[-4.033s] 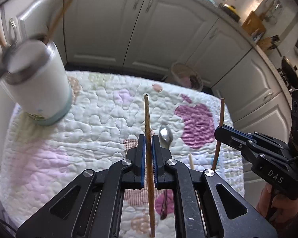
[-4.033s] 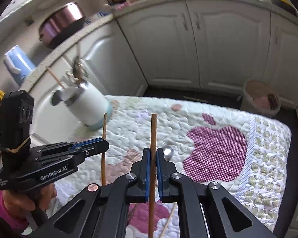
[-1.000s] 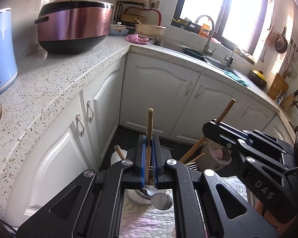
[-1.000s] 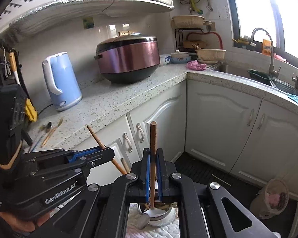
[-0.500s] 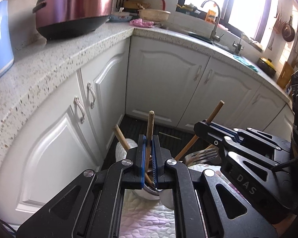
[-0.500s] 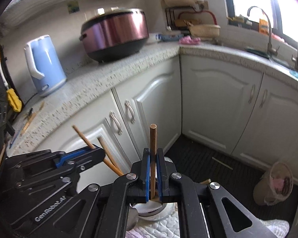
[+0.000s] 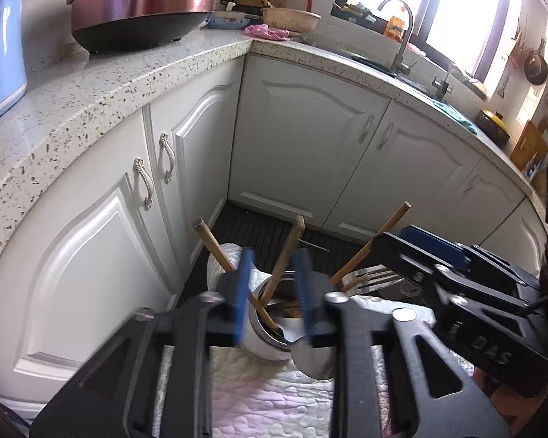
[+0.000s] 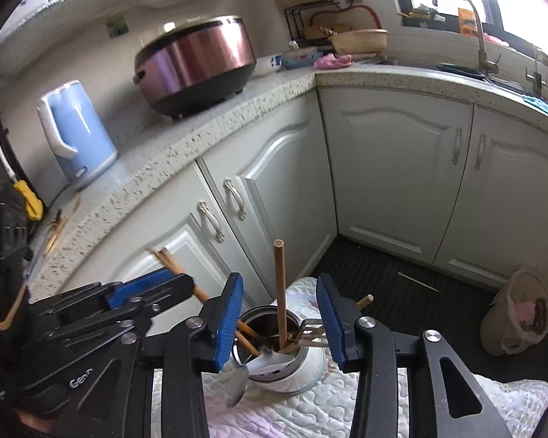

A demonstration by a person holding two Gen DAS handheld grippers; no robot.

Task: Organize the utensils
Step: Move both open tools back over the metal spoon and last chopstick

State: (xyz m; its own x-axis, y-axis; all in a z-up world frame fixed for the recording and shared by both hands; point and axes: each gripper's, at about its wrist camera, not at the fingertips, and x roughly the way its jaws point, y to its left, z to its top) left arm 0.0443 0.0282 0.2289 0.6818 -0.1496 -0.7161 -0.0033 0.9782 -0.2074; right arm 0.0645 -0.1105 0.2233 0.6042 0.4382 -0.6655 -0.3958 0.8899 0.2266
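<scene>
A white steel-rimmed cup (image 8: 292,374) stands on a quilted cloth and holds several wooden chopsticks, a fork (image 8: 310,332) and a spoon (image 8: 237,383). My right gripper (image 8: 279,314) is just above the cup, jaws opening. An upright chopstick (image 8: 280,284) stands free between its blue pads with its lower end in the cup. My left gripper (image 7: 274,292) is over the same cup (image 7: 266,343), jaws opening too. A leaning chopstick (image 7: 286,255) rises between its pads, untouched. The right gripper (image 7: 413,248) shows at the right of the left wrist view.
White cabinet doors (image 8: 394,168) and a speckled counter (image 8: 201,135) wrap around behind the cup. A blue kettle (image 8: 76,138) and a rice cooker (image 8: 197,62) stand on the counter. A waste basket (image 8: 518,317) sits on the dark floor at right. The quilt (image 8: 310,412) lies under the cup.
Both grippers have sunk toward the cup with their chopsticks. Their jaws, shut on the sticks half a second ago, have parted, and both sticks now stand loose in the cup.
</scene>
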